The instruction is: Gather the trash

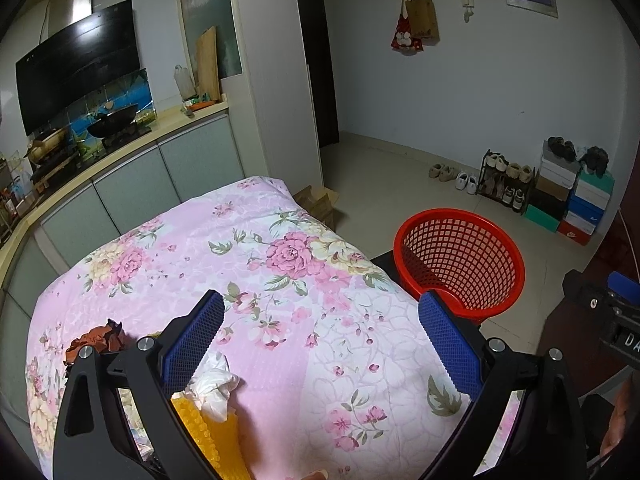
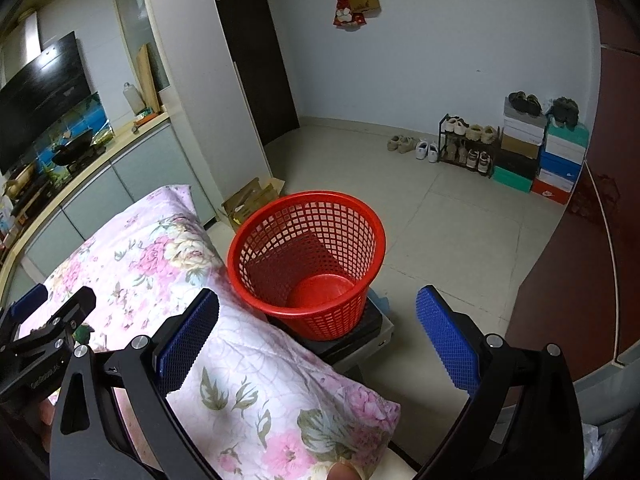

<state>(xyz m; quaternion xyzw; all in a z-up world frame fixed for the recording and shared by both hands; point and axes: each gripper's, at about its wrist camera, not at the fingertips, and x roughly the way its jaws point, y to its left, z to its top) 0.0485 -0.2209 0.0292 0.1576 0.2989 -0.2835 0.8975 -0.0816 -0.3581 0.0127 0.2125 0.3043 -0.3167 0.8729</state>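
The floral quilt (image 1: pixel 248 280) covers the surface that carries everything, and the red mesh basket (image 2: pixel 308 264) stands empty just off its edge on a low dark stand, at about one o'clock from the left hand-held gripper (image 1: pixel 320 340) and at about eleven o'clock, close ahead, from the right hand-held gripper (image 2: pixel 318 338). Both hand-held grippers are spread wide and hold nothing. The trash lies the other way: a crumpled white tissue (image 1: pixel 214 384) sits on the quilt at about seven o'clock in the left wrist view, just under that gripper's left finger, touching a yellow bumpy sheet (image 1: pixel 208 432), with a crumpled reddish-brown scrap (image 1: pixel 98 340) farther out at about nine o'clock. The left hand is plainly nearer to all three; the right sees none of them. The tissue is a wad with no clear long axis, so any closing direction should do.
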